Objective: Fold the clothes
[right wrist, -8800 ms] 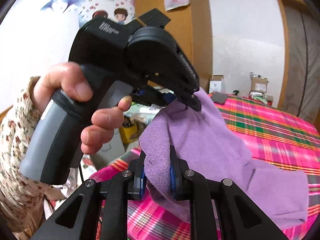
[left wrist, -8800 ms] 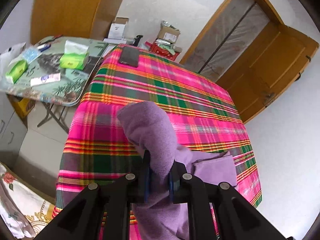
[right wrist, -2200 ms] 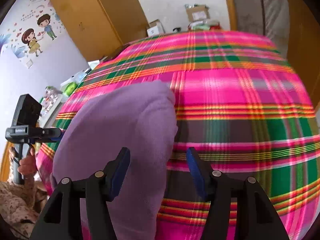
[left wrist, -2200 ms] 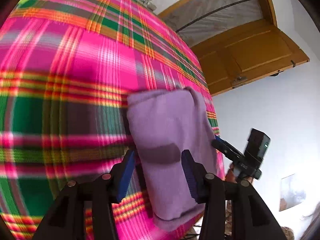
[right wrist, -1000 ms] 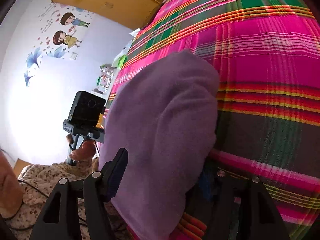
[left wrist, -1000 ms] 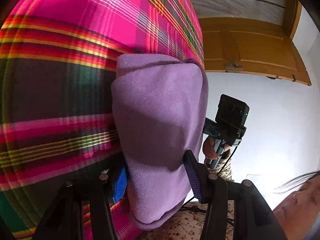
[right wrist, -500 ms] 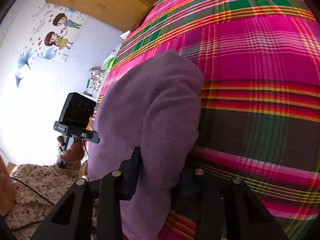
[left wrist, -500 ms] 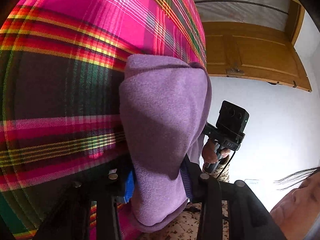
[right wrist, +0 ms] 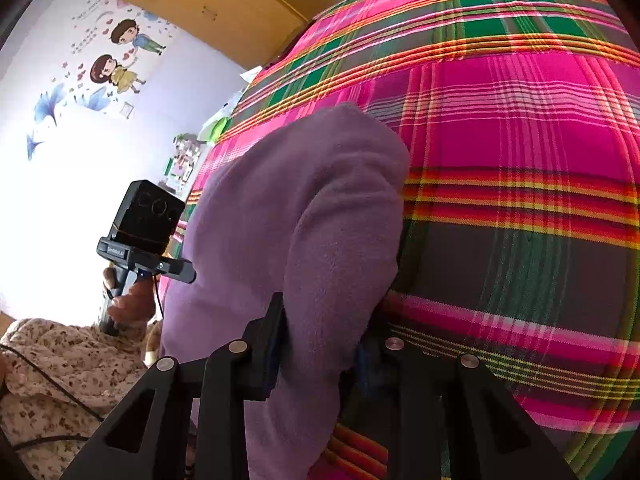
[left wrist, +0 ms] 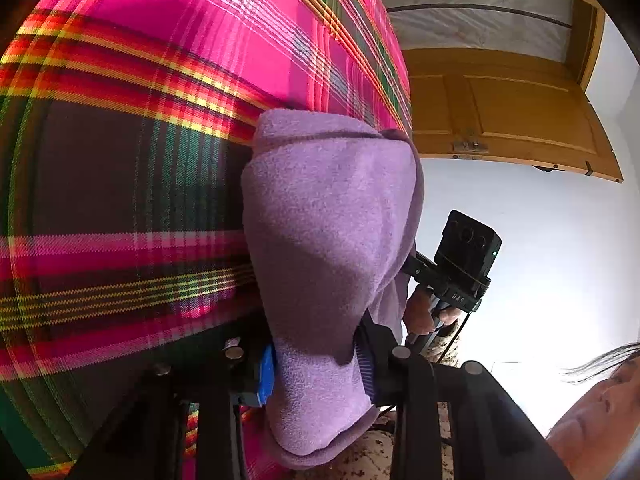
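A folded purple fleece garment lies at the near edge of a bed covered with a pink plaid sheet. My left gripper is shut on one end of the fold, fleece bulging between its blue pads. In the right wrist view the same purple garment fills the centre, and my right gripper is shut on its other end. Each view shows the opposite gripper held in a hand beside the fleece, with the left one at the bed's edge.
The plaid sheet stretches far ahead of both grippers. A wooden door stands beyond the bed. A wooden wardrobe and a wall with cartoon stickers lie to the left. A floral sleeve is near the bed's edge.
Both grippers were open around the folded fleece one second ago and have since closed on its ends. The garment has bunched slightly between the jaws.
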### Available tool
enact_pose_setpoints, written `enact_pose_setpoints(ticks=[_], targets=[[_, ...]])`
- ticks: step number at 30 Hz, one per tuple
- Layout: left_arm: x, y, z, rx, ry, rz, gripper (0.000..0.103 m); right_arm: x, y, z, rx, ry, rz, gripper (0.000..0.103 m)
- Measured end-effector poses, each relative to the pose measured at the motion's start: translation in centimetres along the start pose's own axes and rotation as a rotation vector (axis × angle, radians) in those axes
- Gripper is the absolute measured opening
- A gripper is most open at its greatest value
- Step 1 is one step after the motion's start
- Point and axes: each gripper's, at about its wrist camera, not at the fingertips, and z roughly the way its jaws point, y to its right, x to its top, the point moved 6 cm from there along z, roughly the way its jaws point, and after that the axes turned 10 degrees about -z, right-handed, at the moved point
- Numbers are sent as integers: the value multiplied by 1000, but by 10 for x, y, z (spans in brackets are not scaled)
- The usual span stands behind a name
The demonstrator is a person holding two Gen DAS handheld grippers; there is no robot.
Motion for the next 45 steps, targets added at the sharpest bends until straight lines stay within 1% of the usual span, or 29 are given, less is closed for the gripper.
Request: enact_pose_setpoints(ticks=[9,12,13,14,19,24,31,37,45], targets=[[4,6,-3,20,20,30,34,-1,0,-3,-7,35,-4,29],[5,8,-4,28,27,41,33,-4,1,-3,1,70,16,28],[5,9,-4,31,30,45,34,-4,0,-2,-1,79,21,27],[6,9,-5,33,32,49,34,-5,-1,-1,1,86,26,24],[10,12,-8,42,38,63,34,-6,-1,0,13,122,62,22],[14,18,-14,55,46,93,33,-5,-7,-4,-19,144,61,20],[21,34,-28,55,66,138,32,-5,-12,-10,-24,181,83,20],[30,49,-45,52,95,179,32,6,-25,-13,-13,222,78,19],[60,70,-78,71,167,214,32,35,-39,-12,-9,255,35,19]])
